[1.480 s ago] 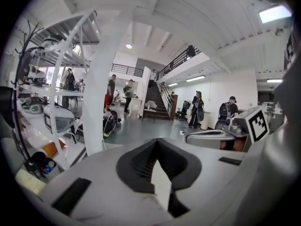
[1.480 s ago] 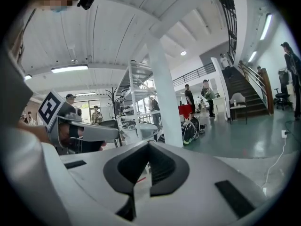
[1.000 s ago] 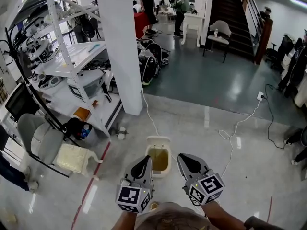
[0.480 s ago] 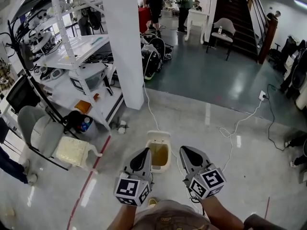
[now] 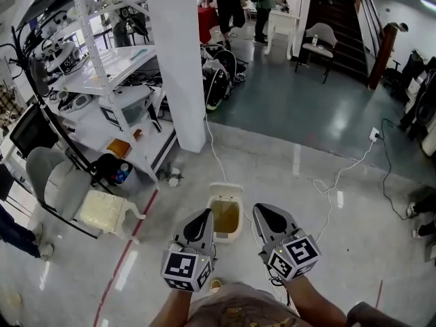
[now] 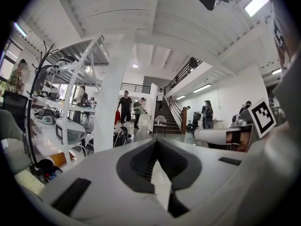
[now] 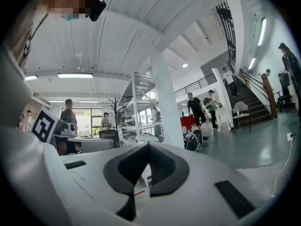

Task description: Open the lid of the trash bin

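As left tongs (image 5: 203, 221), right tongs (image 5: 265, 216) sit closed, empty, trash bin (image 5: 227, 218) partly hidden.

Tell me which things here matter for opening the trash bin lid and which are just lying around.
For the job:
trash bin
left gripper
right gripper

Just lying about:
white cable on the floor
cream seat
white shelving rack
grey chair

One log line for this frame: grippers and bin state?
left gripper: shut, empty | right gripper: shut, empty | trash bin: on floor, inside visible, not gripped
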A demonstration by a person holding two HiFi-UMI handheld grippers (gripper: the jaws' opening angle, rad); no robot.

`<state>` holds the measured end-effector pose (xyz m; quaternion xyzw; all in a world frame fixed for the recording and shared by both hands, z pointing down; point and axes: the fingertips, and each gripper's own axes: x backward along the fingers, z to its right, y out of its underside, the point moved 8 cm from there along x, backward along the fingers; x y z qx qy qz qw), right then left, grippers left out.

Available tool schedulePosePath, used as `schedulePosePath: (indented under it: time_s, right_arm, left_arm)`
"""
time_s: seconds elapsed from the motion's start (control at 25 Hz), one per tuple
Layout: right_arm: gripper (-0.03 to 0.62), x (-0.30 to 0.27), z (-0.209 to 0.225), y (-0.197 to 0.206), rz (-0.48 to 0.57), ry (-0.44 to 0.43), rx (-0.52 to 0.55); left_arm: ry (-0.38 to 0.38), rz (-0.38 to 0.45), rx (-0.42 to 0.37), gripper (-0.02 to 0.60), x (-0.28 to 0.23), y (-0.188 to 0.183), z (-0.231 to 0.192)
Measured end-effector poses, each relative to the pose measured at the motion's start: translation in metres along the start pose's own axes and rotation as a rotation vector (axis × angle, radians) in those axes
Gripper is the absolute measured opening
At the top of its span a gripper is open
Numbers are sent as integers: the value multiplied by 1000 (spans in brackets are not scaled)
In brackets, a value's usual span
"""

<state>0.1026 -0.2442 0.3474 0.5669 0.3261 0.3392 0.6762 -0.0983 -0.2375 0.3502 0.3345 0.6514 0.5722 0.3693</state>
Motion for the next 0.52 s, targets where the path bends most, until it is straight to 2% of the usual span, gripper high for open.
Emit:
schedulePosePath:
  time_s: [0.52]
  right_arm:
    - [32, 4, 8, 5, 2, -9, -15]
  left_arm:
    - [8, -26, -8, -9, -3, 6, 8]
